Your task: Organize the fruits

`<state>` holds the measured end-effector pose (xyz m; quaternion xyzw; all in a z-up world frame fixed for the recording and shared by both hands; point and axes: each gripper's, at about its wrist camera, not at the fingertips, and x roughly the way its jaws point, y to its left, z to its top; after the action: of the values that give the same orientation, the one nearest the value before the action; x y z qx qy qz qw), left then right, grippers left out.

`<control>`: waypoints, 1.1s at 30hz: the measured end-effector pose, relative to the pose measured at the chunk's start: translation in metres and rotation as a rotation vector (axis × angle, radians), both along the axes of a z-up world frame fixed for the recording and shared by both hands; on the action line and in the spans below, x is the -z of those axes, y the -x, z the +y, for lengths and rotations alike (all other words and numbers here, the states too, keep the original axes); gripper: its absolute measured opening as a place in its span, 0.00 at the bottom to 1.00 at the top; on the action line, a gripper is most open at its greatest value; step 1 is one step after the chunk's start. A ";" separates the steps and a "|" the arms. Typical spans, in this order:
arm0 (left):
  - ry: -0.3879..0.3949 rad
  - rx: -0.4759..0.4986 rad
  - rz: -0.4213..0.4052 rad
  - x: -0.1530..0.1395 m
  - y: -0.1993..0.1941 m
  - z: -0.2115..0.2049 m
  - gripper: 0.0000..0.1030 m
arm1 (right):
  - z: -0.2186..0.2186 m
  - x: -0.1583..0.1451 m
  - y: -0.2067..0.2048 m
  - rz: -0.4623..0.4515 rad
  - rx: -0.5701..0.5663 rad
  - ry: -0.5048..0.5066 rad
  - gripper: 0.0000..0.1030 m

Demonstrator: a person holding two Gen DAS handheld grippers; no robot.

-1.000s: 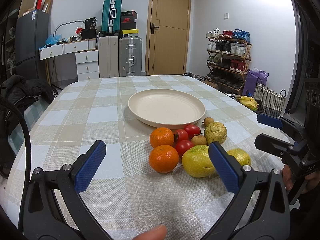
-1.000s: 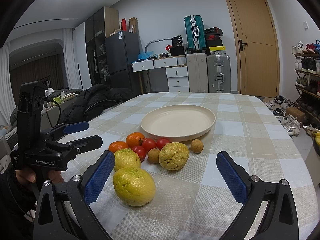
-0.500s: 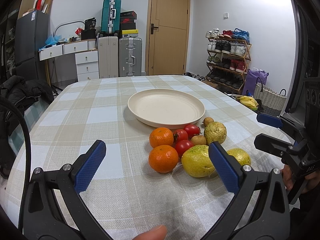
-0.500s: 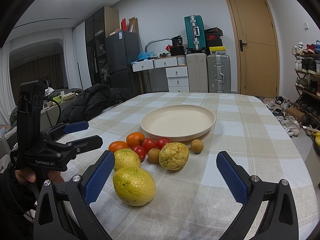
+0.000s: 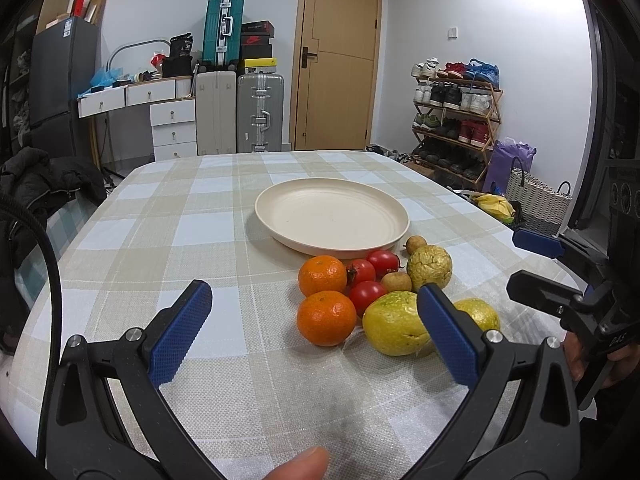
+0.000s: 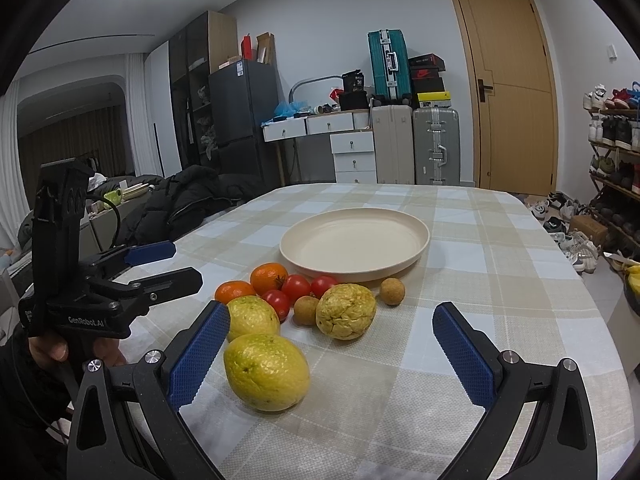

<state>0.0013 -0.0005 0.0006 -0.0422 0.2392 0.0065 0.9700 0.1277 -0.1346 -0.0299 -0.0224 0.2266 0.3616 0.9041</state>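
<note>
Step in hand: first pick, plate [image 6: 416, 254] empty. Both grippers, left gripper [image 5: 316, 330] and right gripper [image 6: 332, 350], fingers apart, empty. Next: close on nearest yellow fruit [image 6: 267, 372]

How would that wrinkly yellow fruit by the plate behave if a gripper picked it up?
The wrinkly fruit looks rounded, so a nudge would probably roll it toward the plate. Its creased, puckered skin suggests it may dent under a hard squeeze. The rough surface likely grips well.
</note>
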 end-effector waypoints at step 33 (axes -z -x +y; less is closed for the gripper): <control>-0.017 0.060 0.087 0.004 0.001 -0.016 0.99 | 0.039 0.032 -0.001 0.229 -0.139 0.120 0.95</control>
<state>0.0008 -0.0161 -0.0034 -0.0263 0.2824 -0.0185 0.9588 0.1289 -0.0957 -0.0623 -0.0506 0.3473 0.4093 0.8422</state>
